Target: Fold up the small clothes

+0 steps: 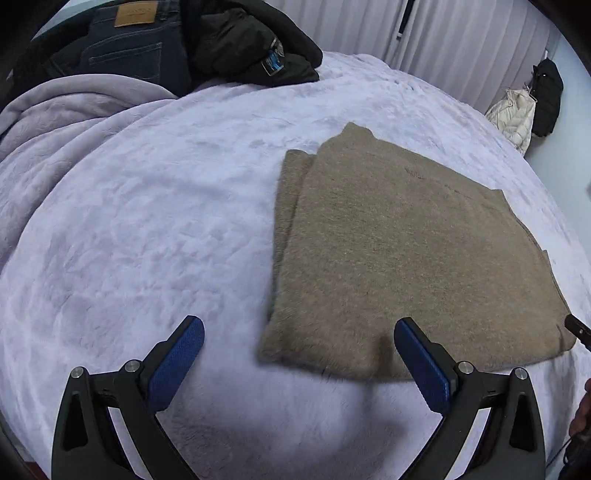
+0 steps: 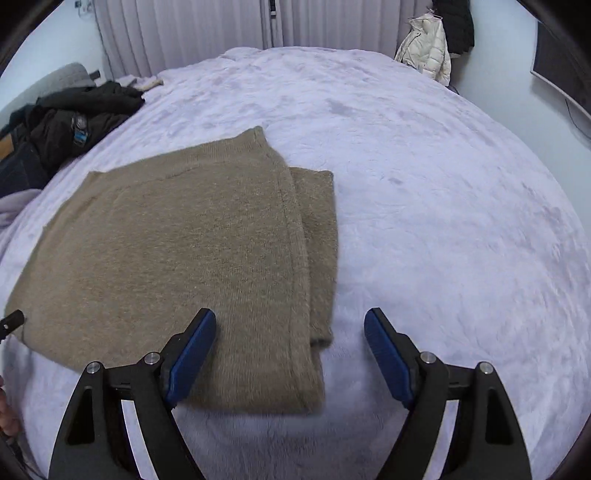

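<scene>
A tan knitted garment (image 1: 399, 251) lies folded flat on the pale lilac bed cover (image 1: 147, 240). A narrower folded layer sticks out along its left side in the left wrist view. My left gripper (image 1: 299, 328) is open and empty, hovering over the garment's near left corner. The garment also shows in the right wrist view (image 2: 177, 243), with the layer sticking out on its right side. My right gripper (image 2: 290, 321) is open and empty over the garment's near right corner. The tip of the other gripper (image 2: 11, 321) shows at the left edge.
A pile of dark jeans and a black jacket (image 1: 192, 44) lies at the bed's far left. A bunched lilac blanket (image 1: 51, 118) lies beside it. A cream puffer jacket (image 2: 428, 48) and a black one hang on the far wall. Curtains (image 2: 192, 33) run behind the bed.
</scene>
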`<act>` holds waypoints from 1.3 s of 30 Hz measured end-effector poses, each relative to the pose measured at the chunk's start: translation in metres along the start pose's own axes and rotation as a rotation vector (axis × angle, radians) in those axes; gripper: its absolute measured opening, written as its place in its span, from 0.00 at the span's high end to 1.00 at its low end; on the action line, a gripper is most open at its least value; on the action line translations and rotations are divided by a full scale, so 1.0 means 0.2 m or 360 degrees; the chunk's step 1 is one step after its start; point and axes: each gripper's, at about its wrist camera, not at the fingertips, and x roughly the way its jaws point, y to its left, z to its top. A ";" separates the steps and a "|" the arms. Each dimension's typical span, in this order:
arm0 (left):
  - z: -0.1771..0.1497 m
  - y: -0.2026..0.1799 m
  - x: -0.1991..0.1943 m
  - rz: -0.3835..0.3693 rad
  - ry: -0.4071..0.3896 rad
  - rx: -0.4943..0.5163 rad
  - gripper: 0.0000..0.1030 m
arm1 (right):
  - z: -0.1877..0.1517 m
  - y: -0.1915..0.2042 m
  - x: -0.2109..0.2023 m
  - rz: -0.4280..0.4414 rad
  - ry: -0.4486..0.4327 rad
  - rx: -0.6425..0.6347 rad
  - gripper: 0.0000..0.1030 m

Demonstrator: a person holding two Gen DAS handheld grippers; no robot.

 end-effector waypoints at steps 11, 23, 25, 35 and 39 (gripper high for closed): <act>0.01 0.01 0.00 -0.0284 0.0015 0.0062 0.27 | -0.14 -0.16 -0.04 0.0389 -0.0047 0.0075 0.34; -0.04 0.12 0.16 -0.0308 0.0151 -0.0050 0.72 | -0.18 -0.24 0.07 0.0349 0.0060 0.0162 0.90; -0.02 0.13 0.13 -0.0323 0.0180 -0.0091 0.66 | -0.17 -0.19 0.05 0.0247 0.0048 0.0076 0.81; 0.05 0.11 0.09 -0.0275 0.0178 -0.0176 0.00 | -0.12 -0.05 -0.27 0.0053 -0.0232 -0.0056 0.30; 0.14 -0.02 0.27 -0.0303 0.0286 -0.0132 0.00 | -0.07 0.21 -0.20 0.0084 -0.0180 -0.0230 0.30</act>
